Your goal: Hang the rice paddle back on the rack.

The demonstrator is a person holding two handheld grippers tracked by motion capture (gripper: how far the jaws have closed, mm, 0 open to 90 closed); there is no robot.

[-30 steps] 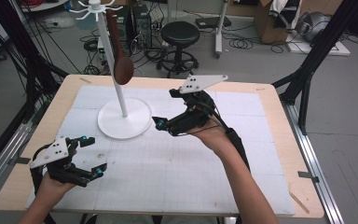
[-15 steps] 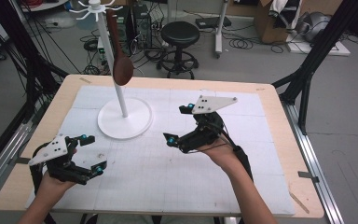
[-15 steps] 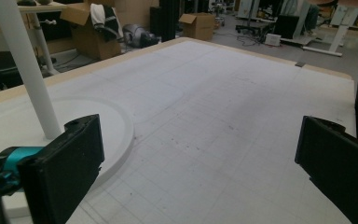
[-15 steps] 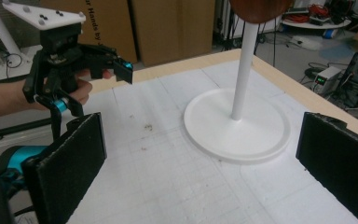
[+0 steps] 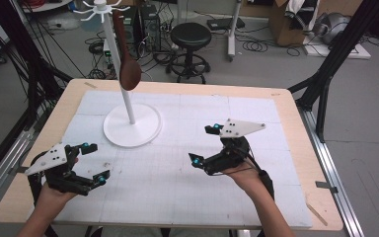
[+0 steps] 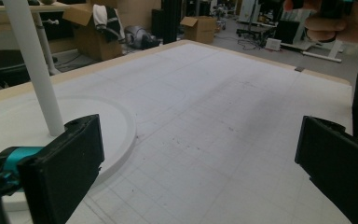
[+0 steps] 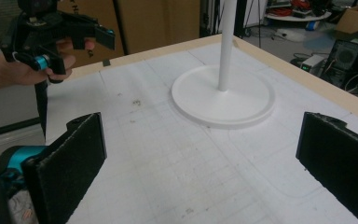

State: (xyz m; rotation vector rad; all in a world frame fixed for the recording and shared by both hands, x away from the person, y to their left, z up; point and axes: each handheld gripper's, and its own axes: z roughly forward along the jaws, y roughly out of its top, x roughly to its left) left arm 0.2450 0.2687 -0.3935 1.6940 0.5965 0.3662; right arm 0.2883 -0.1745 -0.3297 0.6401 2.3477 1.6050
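The left gripper (image 5: 92,162) is hovering with jaws spread wide and empty at about 7 o'clock on the white mat (image 5: 256,113), and the right gripper (image 5: 205,144) is doing likewise near 4 o'clock. Beyond them, toward 11 o'clock, a brown wooden spoon (image 5: 127,69) is hanging from the white rack stand (image 5: 128,129), its handle top blurring into the background clutter and the stand's hooks being cut off in both gripper views.

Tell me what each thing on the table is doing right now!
Left gripper: open, holding nothing, above the mat.
Right gripper: open, holding nothing, above the mat.
Wooden spoon: hanging from the stand's top, bowl down.
White stand: upright on the mat.
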